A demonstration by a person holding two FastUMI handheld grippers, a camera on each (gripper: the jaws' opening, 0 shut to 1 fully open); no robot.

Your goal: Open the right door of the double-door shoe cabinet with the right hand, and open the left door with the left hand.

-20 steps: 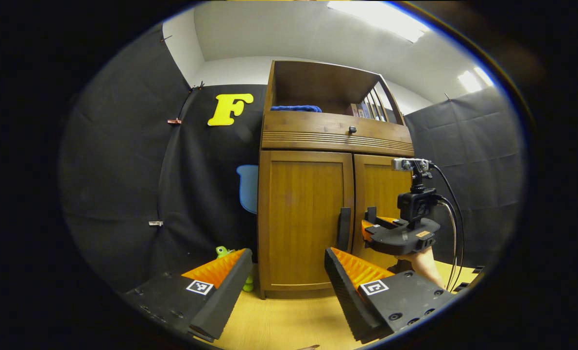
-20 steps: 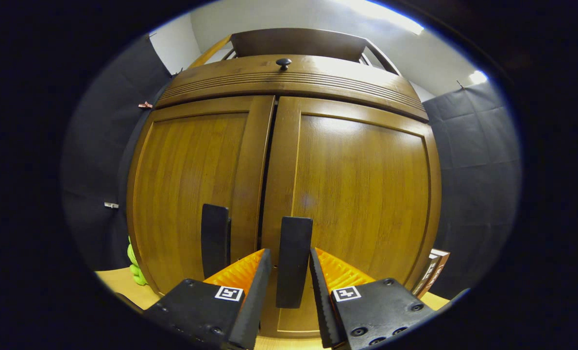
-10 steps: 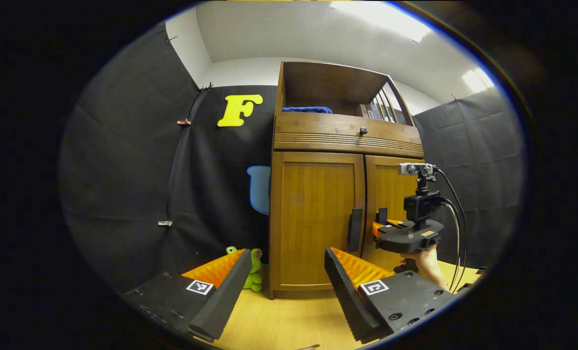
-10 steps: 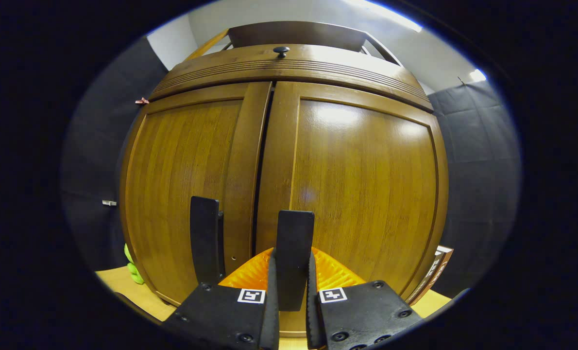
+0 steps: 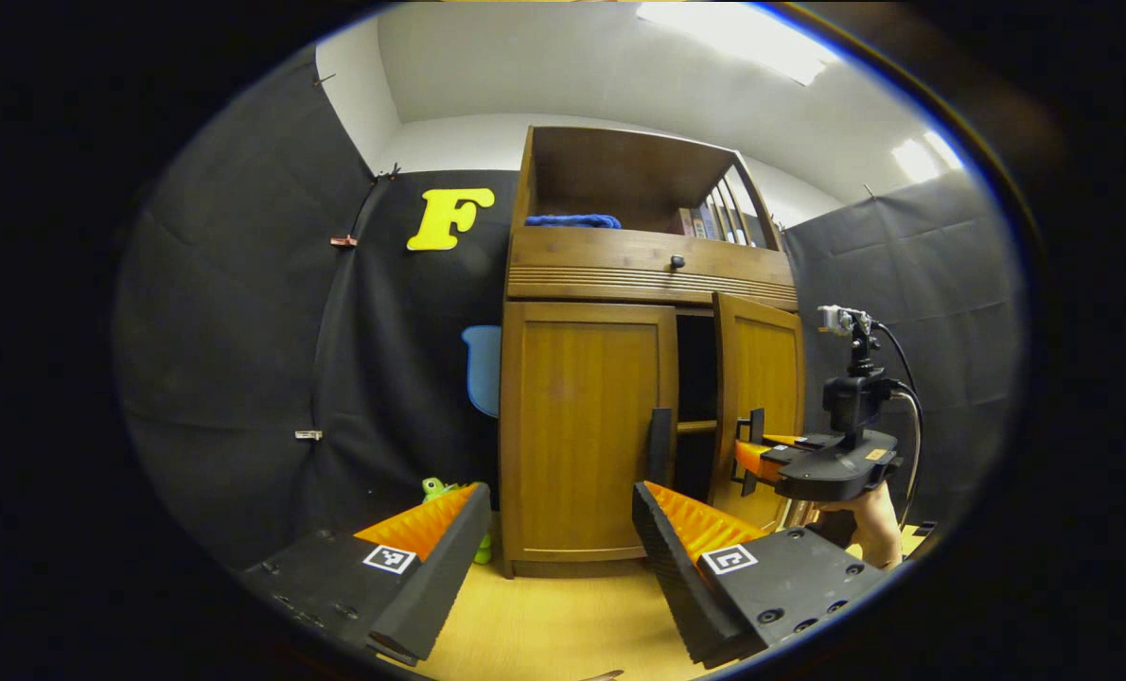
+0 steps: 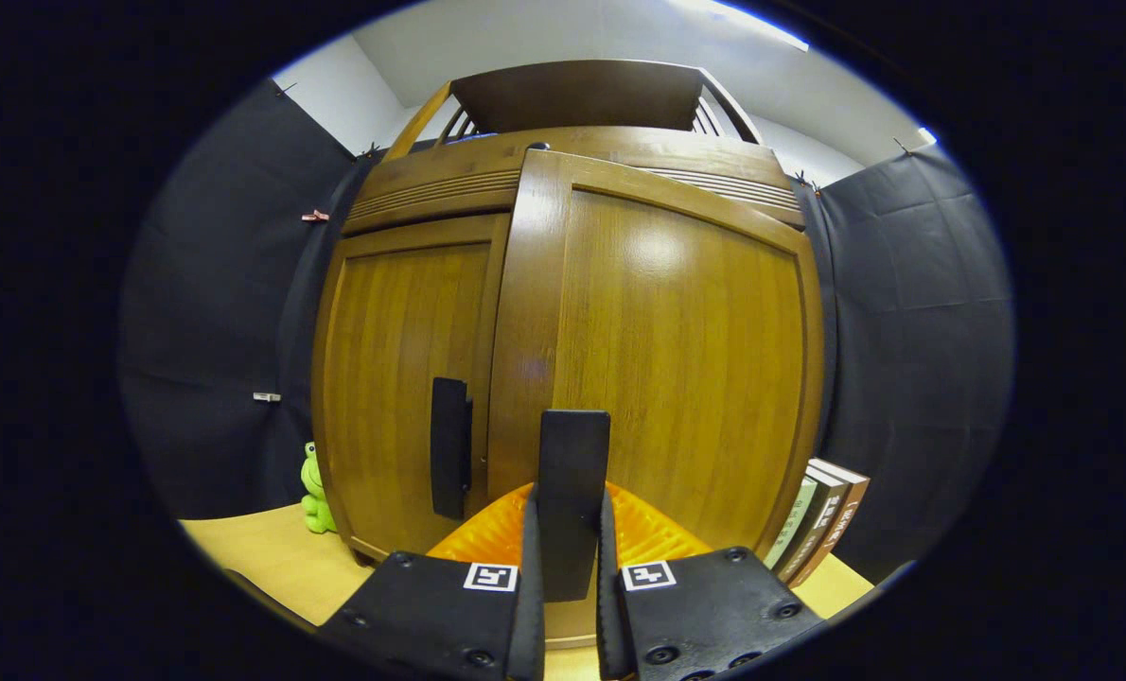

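wooden and brown, the shoe cabinet (image 5: pixel 620 378) stands on a pale wooden floor (image 5: pixel 563 624) against the black cloth wall. its open top shelf holds a folded blue cloth (image 5: pixel 572 220) and a row of books (image 5: pixel 705 222) behind slanted bars; below that runs a grooved drawer front with a small dark knob (image 5: pixel 677 262).

in the left gripper view the right door (image 5: pixel 762 397) stands ajar, swung out from the cabinet, and the dark gap beside it shows one inner shelf board; what lies on it is too dark to tell. half a second ago that door was shut flush with the left one. the left door (image 5: pixel 582 426) stays closed, its flat dark handle (image 5: pixel 659 446) upright near the inner edge.

the right gripper (image 6: pixel 568 558) has its jaws narrow, both fingers pressed on the right door's handle (image 6: pixel 572 492), a flat dark upright bar. in the left gripper view it sits farther off, held by a hand (image 5: pixel 866 515). the left gripper (image 5: pixel 554 530) hangs back from the cabinet, jaws wide, holding nothing, its ridged pads (image 5: pixel 695 520) showing.

a green plush frog (image 6: pixel 314 490) sits on the floor at the cabinet's left, and more books (image 6: pixel 818 530) lean at its right side.
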